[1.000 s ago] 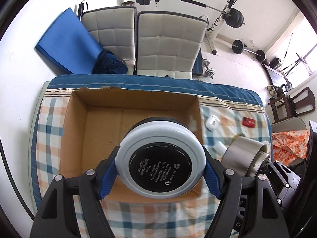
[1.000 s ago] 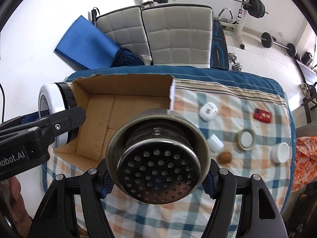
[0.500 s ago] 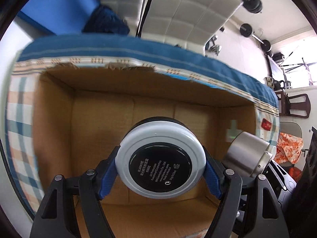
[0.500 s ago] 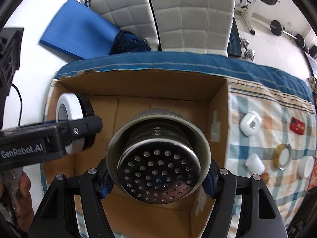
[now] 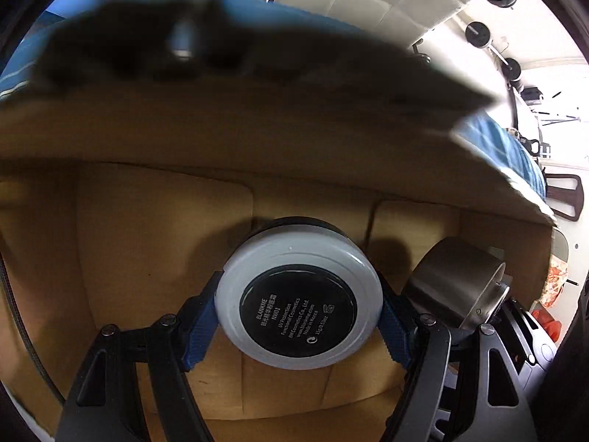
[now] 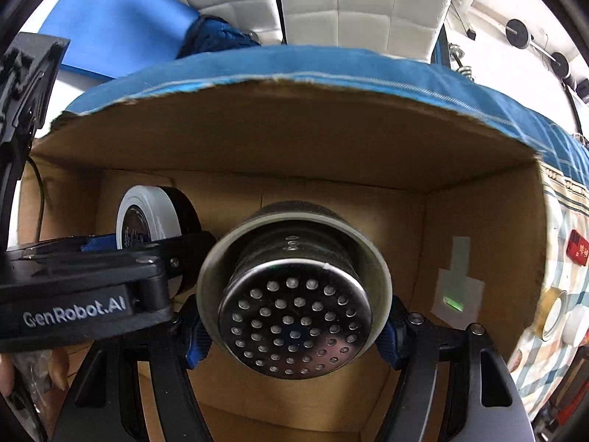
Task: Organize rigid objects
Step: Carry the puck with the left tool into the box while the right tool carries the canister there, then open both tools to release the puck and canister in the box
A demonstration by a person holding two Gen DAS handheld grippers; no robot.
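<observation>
A round compact (image 5: 299, 294) and a perforated metal strainer (image 6: 294, 313), each pinched between jaws, have been lowered from above the tabletop into the cardboard box (image 6: 294, 140), so release is judged near.

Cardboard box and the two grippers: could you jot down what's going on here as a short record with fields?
Setting: cardboard box on a checked tablecloth
Left gripper: shut on a round cosmetic compact, held inside the box
Right gripper: shut on a perforated metal strainer cup, also inside the box
Spacing: compact to the left of the strainer cup, close beside it
Box floor: no other items visible in it
Left outside: red packet, tape roll, white lid on the cloth
Stage: both items lowered in, neither released
</observation>
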